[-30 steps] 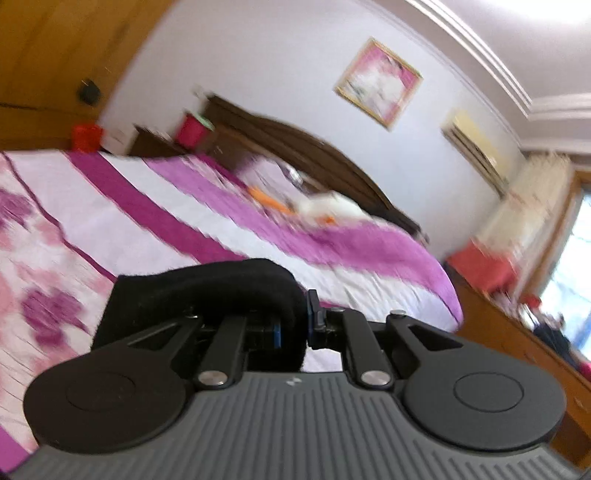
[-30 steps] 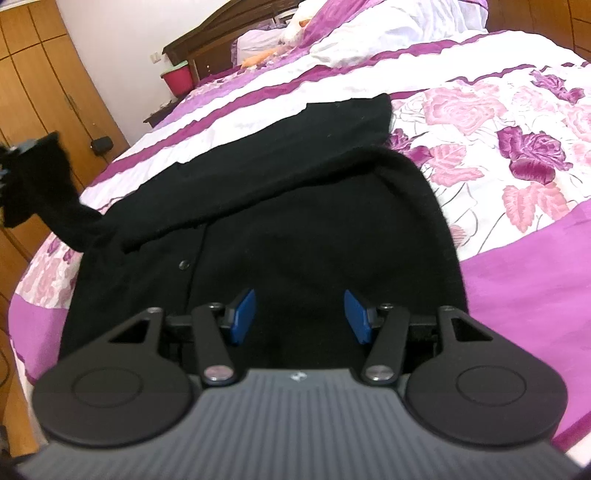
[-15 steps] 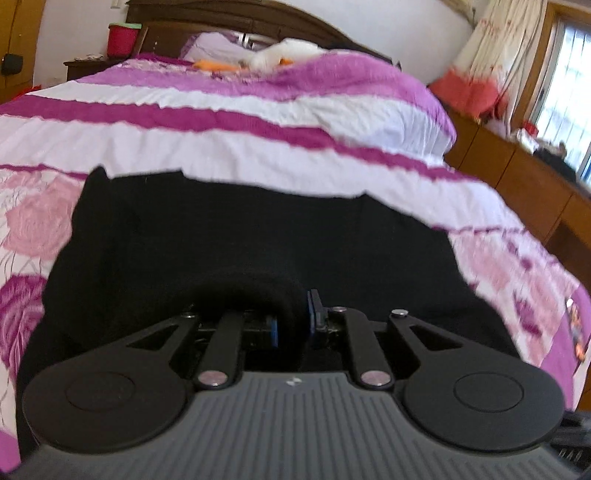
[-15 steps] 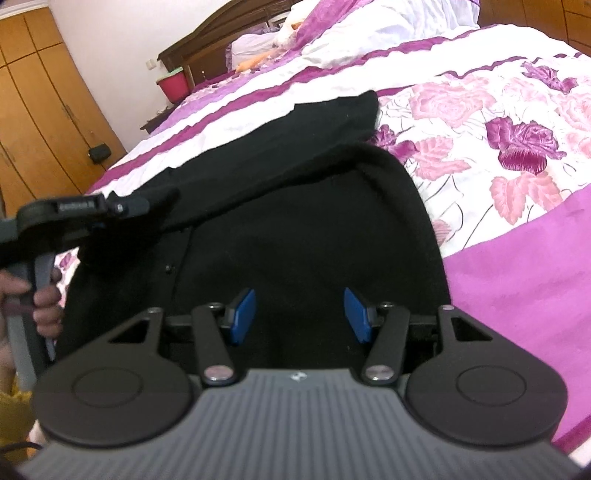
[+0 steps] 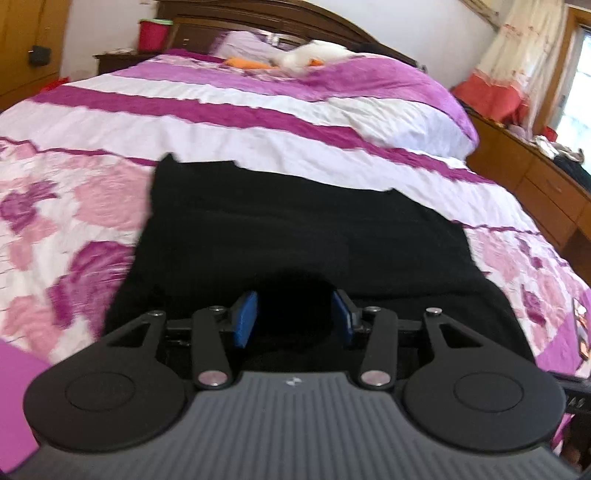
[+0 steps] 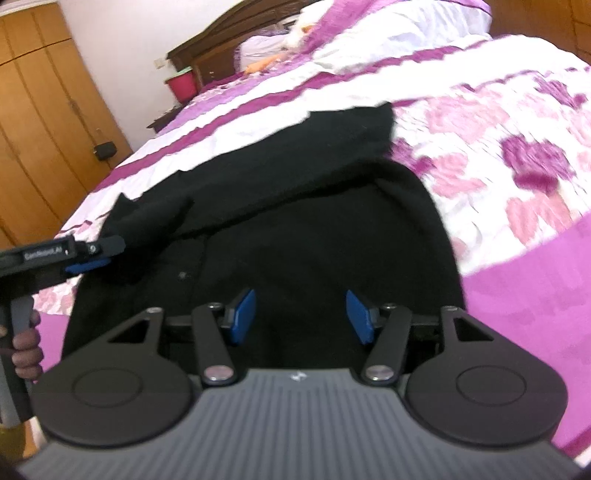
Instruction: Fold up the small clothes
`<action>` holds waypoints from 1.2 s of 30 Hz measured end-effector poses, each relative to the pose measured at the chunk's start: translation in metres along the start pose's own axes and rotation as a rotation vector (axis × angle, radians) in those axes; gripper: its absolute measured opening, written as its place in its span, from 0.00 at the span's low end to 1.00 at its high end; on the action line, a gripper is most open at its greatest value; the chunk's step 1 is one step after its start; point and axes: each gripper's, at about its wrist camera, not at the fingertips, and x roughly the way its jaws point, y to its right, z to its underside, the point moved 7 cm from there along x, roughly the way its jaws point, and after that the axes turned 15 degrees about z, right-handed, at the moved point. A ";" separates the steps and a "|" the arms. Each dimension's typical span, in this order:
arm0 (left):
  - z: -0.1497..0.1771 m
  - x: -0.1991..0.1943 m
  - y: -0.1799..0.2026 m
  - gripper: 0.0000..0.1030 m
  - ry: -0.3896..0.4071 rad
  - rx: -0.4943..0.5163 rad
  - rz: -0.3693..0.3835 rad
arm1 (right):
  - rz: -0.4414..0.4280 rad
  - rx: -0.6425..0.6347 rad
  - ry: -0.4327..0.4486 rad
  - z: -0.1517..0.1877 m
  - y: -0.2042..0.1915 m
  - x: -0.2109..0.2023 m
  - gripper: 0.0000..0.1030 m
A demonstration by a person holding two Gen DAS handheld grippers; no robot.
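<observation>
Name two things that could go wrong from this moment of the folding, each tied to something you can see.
1. The left tongs are open over the black cardigan, so the folded-in sleeve may slide back out.
2. The cardigan lies on a soft, rumpled bedspread; closing either the left or right tongs low could pinch bedding along with the knit.

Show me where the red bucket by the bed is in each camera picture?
Left wrist view: the red bucket sits at the top left, beside the dark headboard.
Right wrist view: the red bucket sits upper left, left of the headboard.
Shared landmark: the black garment spread on the bed.
</observation>
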 end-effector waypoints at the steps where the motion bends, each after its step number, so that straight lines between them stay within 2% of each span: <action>1: 0.000 -0.005 -0.005 0.49 0.004 0.001 -0.024 | -0.008 -0.018 0.001 -0.004 -0.007 0.000 0.57; 4: 0.000 -0.023 -0.023 0.50 0.015 0.007 -0.099 | -0.029 -0.054 0.001 -0.014 -0.025 0.002 0.57; 8: 0.002 -0.039 -0.048 0.51 0.034 -0.045 -0.142 | -0.075 -0.076 -0.004 -0.031 -0.053 0.009 0.57; 15: 0.004 -0.039 -0.079 0.51 0.043 -0.073 -0.235 | -0.170 -0.068 -0.063 -0.057 -0.107 0.036 0.57; 19: 0.006 -0.034 -0.087 0.51 0.038 -0.082 -0.249 | -0.201 -0.059 -0.090 -0.066 -0.136 0.056 0.57; 27: 0.010 -0.024 -0.096 0.51 0.031 -0.079 -0.256 | -0.167 -0.077 -0.133 -0.068 -0.164 0.098 0.57; 36: 0.006 -0.016 -0.100 0.51 0.039 -0.077 -0.284 | -0.178 -0.111 -0.114 -0.066 -0.181 0.104 0.56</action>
